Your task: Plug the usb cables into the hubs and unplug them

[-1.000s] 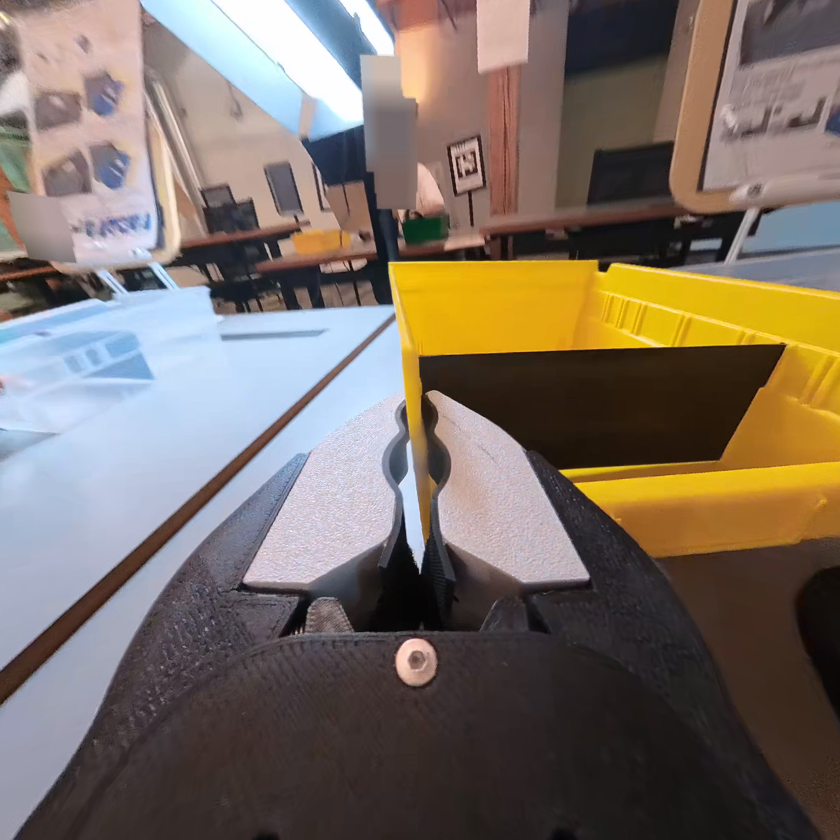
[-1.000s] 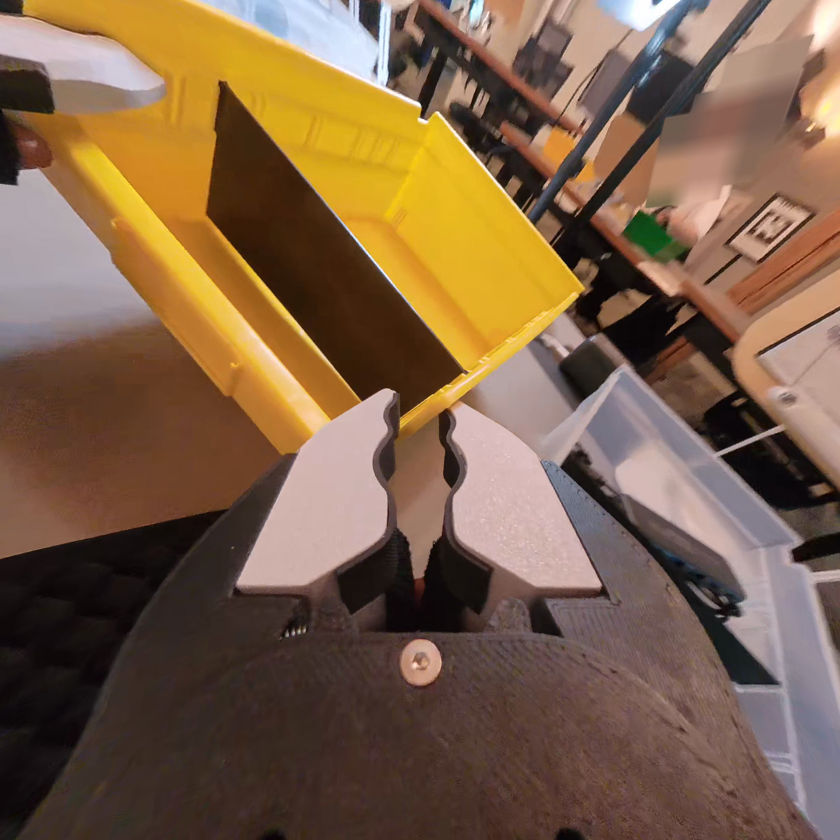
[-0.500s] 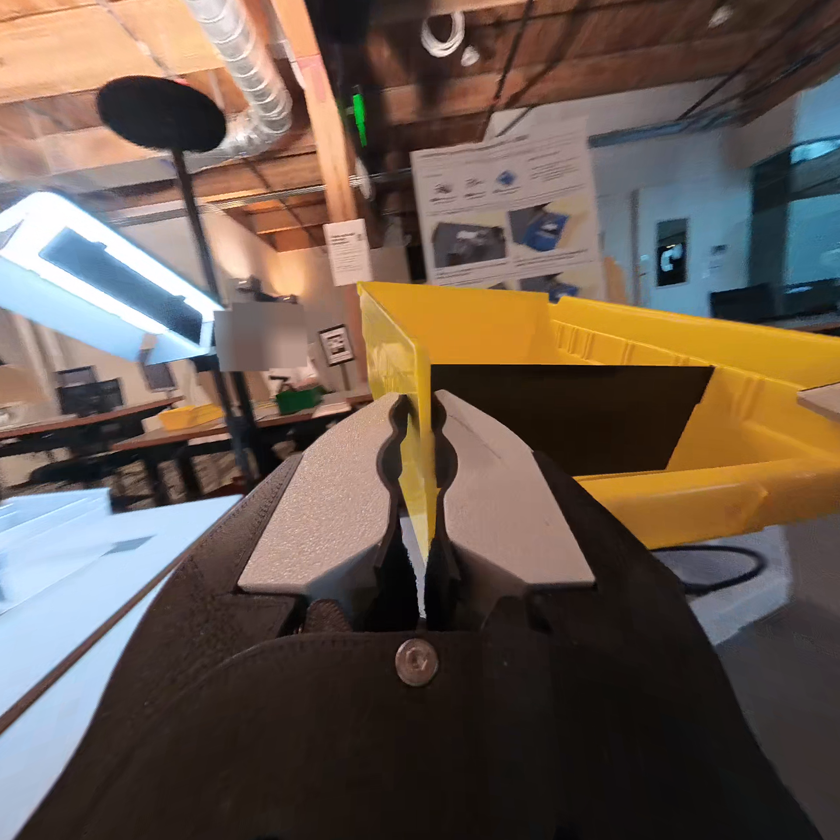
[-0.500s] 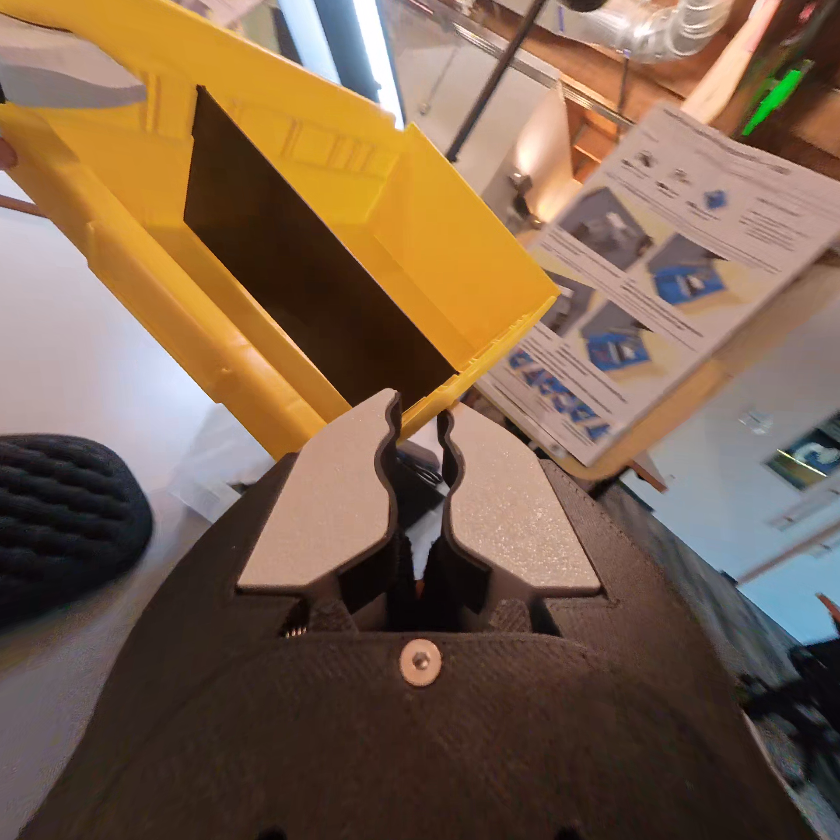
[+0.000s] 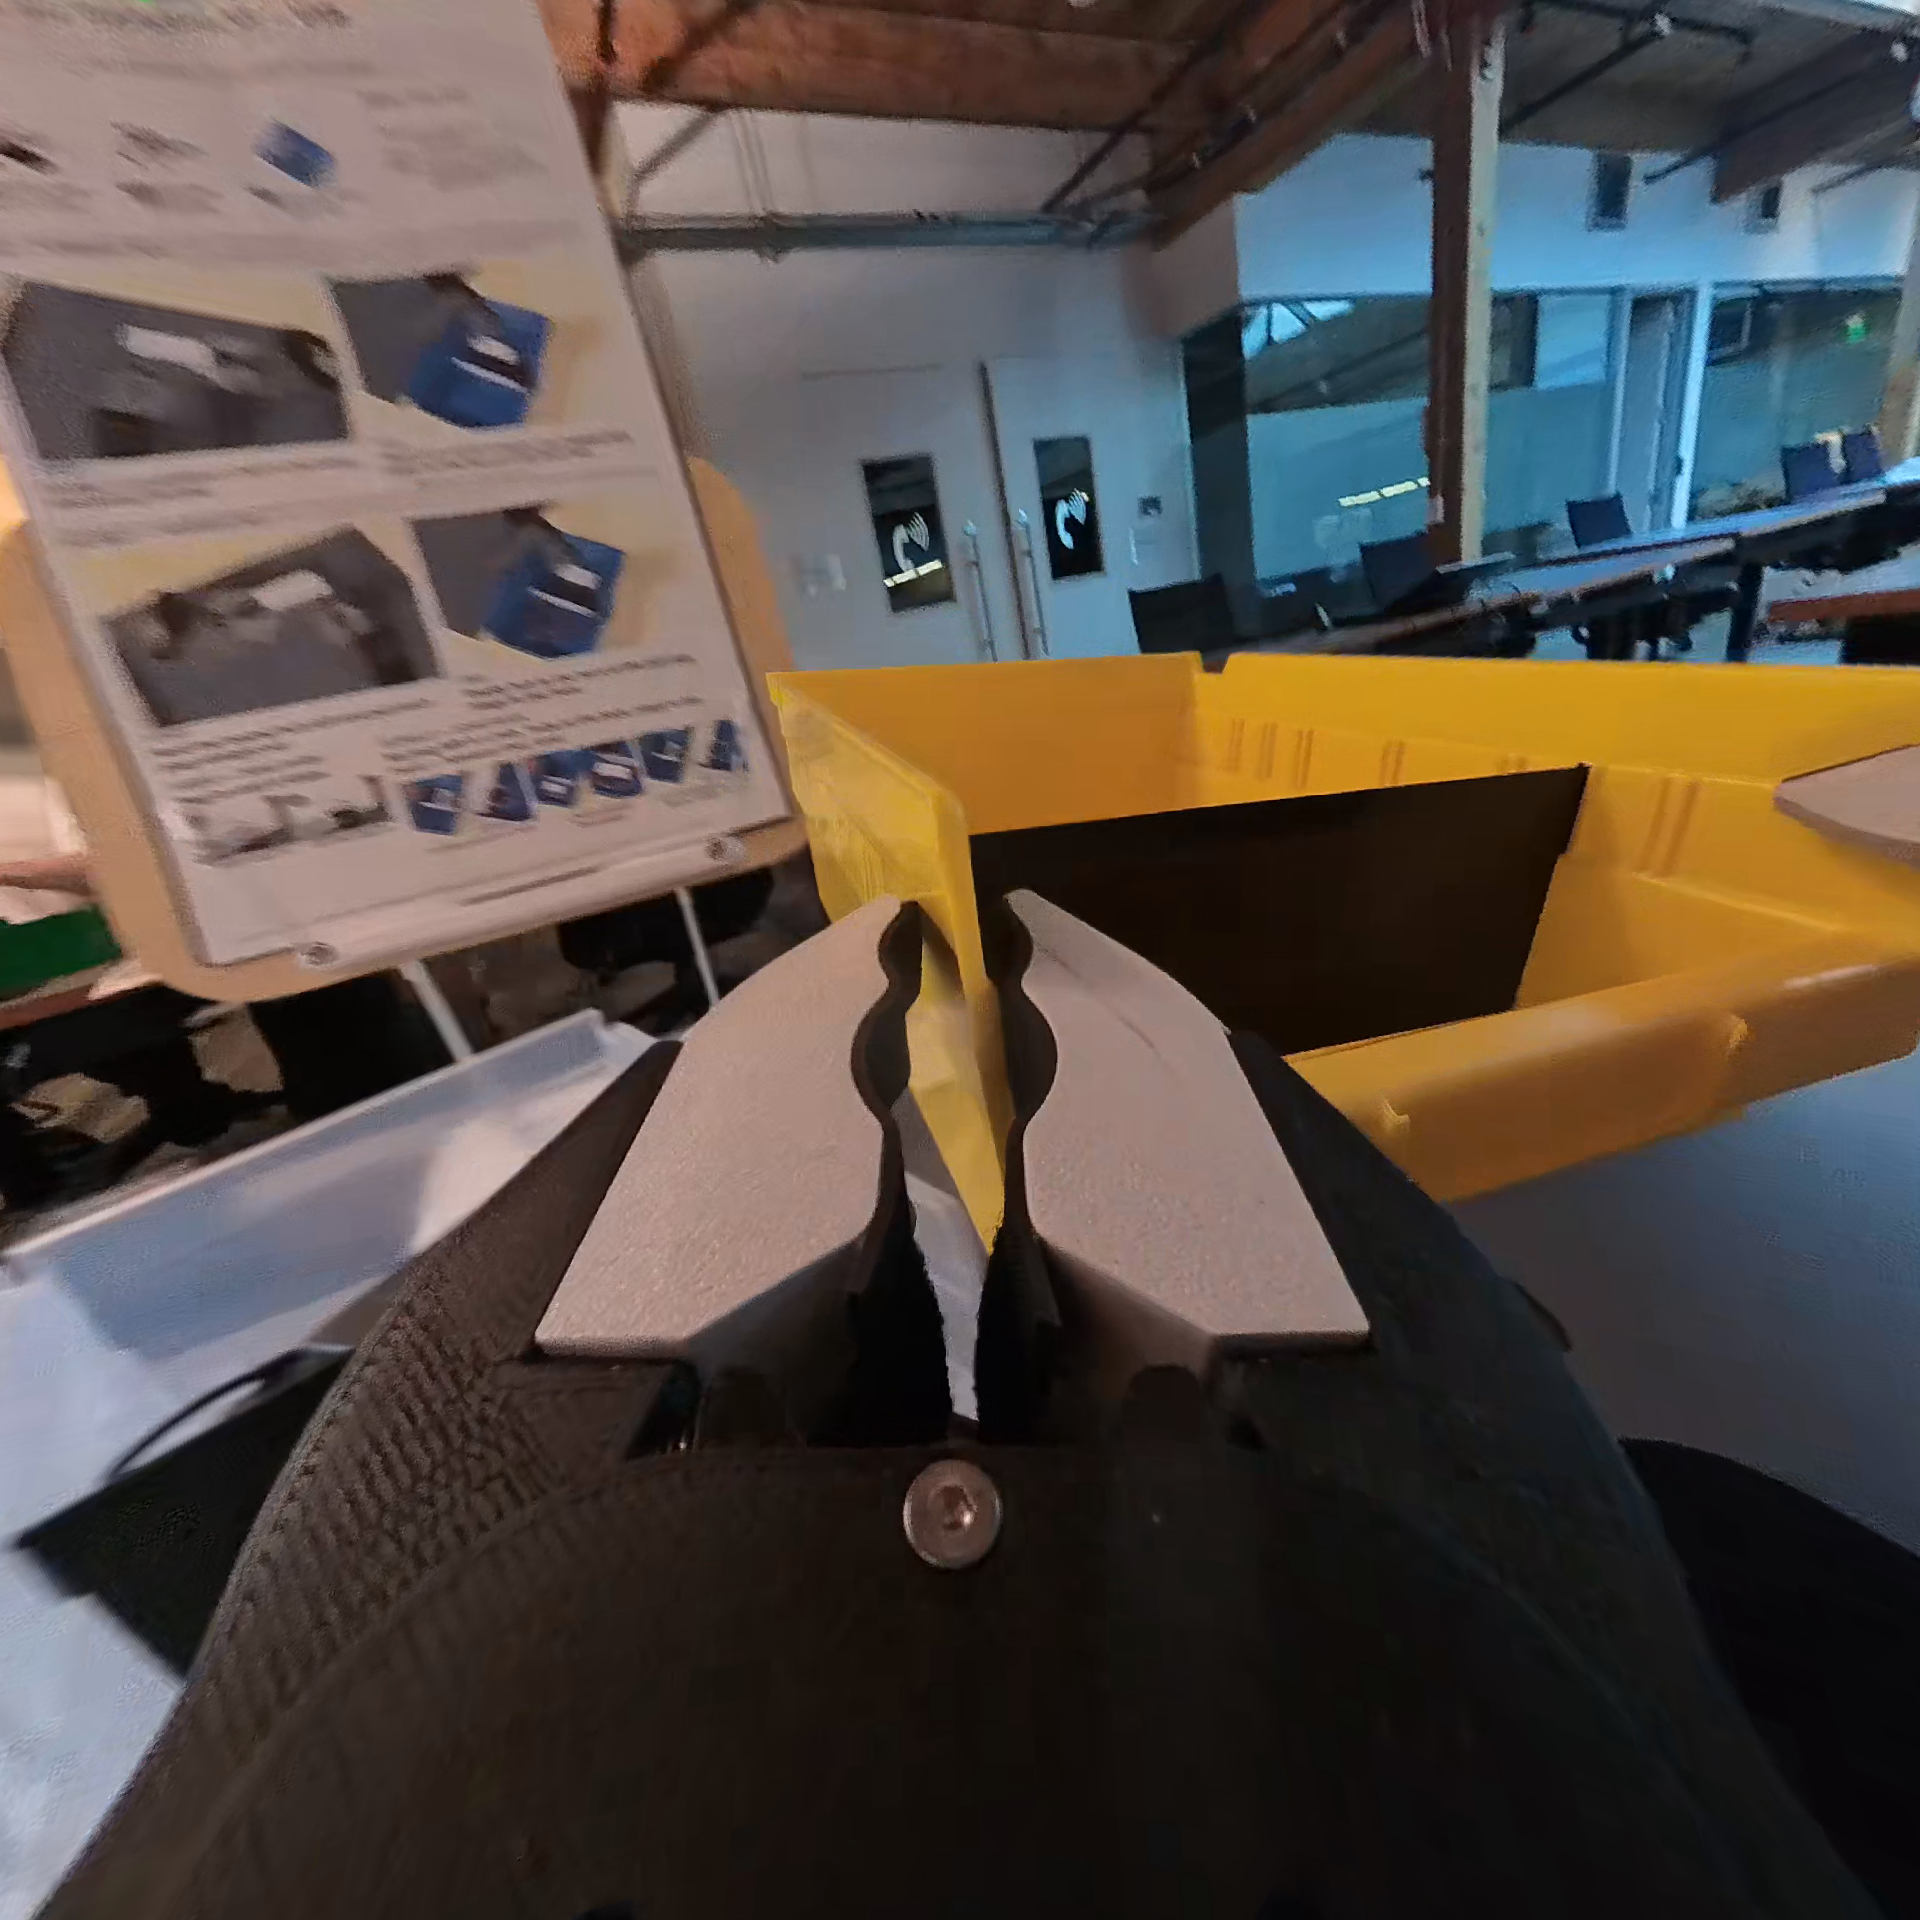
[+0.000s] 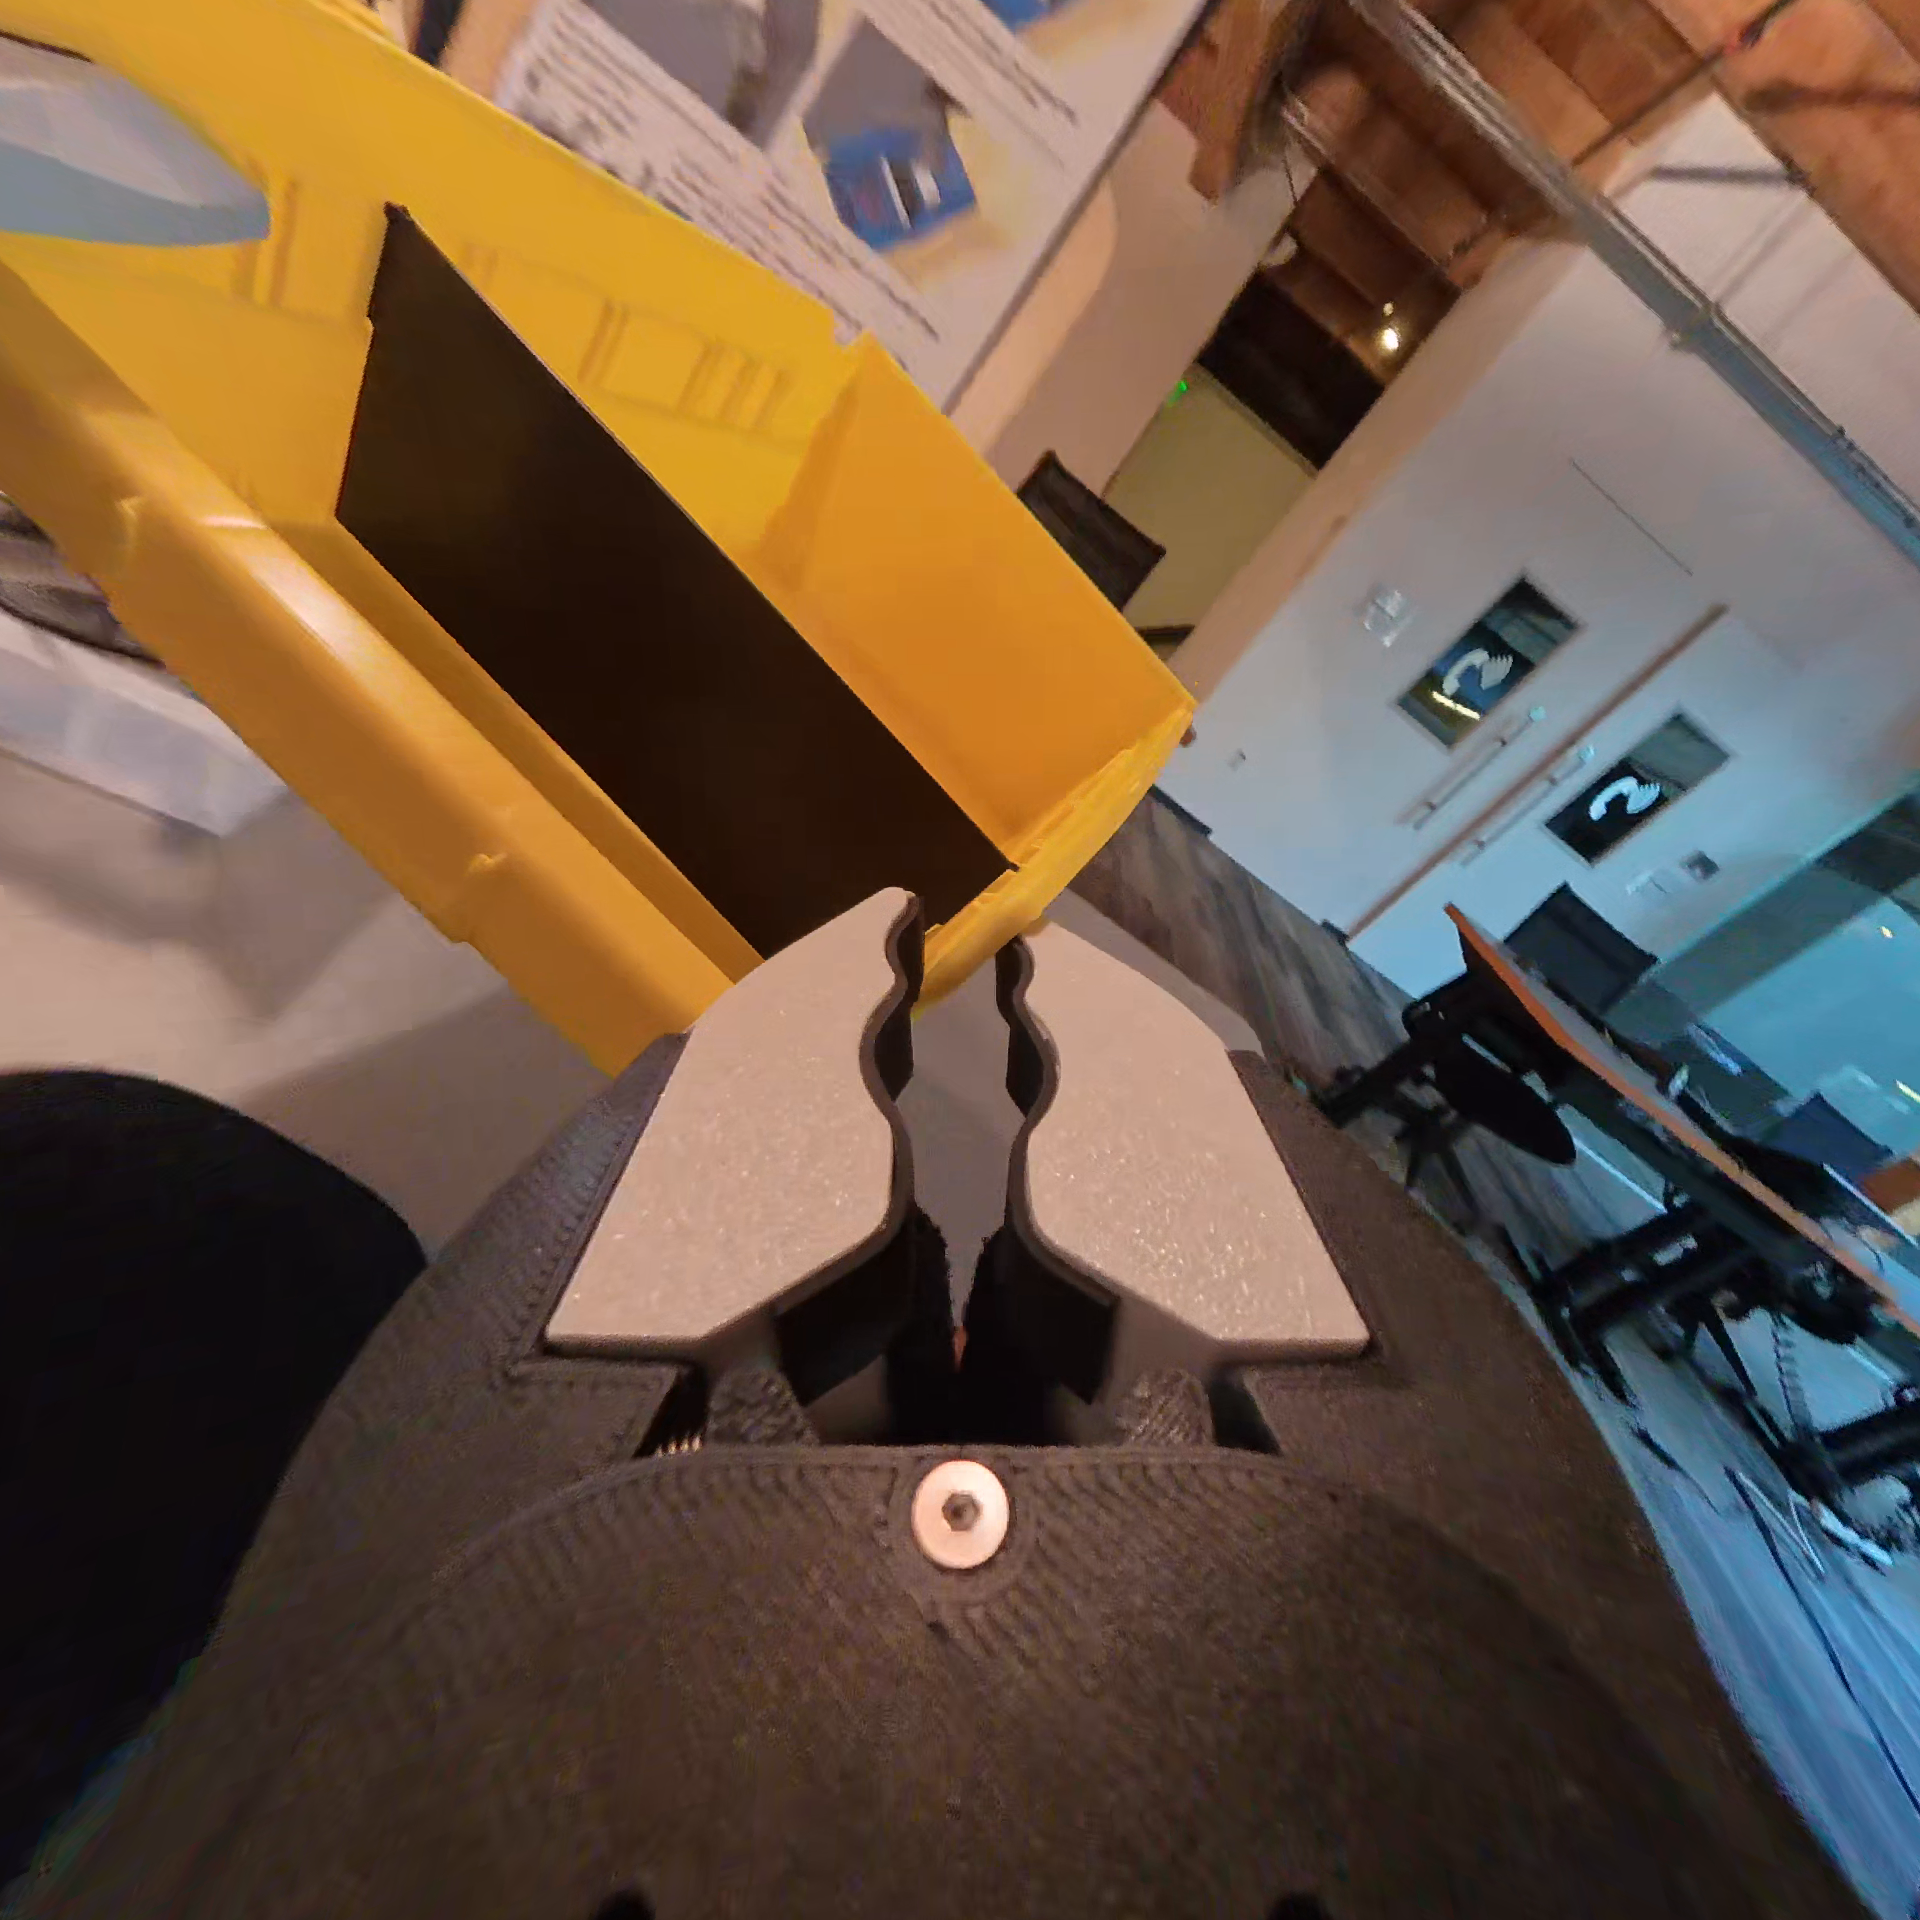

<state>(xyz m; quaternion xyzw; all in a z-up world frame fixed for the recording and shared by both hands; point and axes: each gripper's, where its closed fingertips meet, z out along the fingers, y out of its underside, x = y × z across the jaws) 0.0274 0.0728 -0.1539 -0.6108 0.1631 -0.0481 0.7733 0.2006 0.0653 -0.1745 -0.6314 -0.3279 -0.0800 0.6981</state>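
Observation:
A yellow plastic bin (image 5: 1558,1070) with a black divider (image 5: 1268,904) is held up in the air between both grippers. My left gripper (image 5: 961,935) is shut on the bin's left end wall. My right gripper (image 6: 961,935) is shut on the bin's opposite end wall (image 6: 1029,862). The bin (image 6: 312,623) tilts in the right wrist view. The tip of the other gripper shows at the bin's far end in each view, in the left wrist view (image 5: 1860,810) and in the right wrist view (image 6: 114,187). No USB cable or hub is in view.
A poster board (image 5: 343,499) on a stand is at the left. A clear plastic container edge (image 5: 343,1153) lies below it on the white table. Office desks and chairs (image 6: 1662,1122) stand on the right. A black object (image 6: 156,1299) sits low left.
Both grippers have lifted the yellow bin off the table and swung it round; the background has shifted from nearby tables to the poster board and the far office wall.

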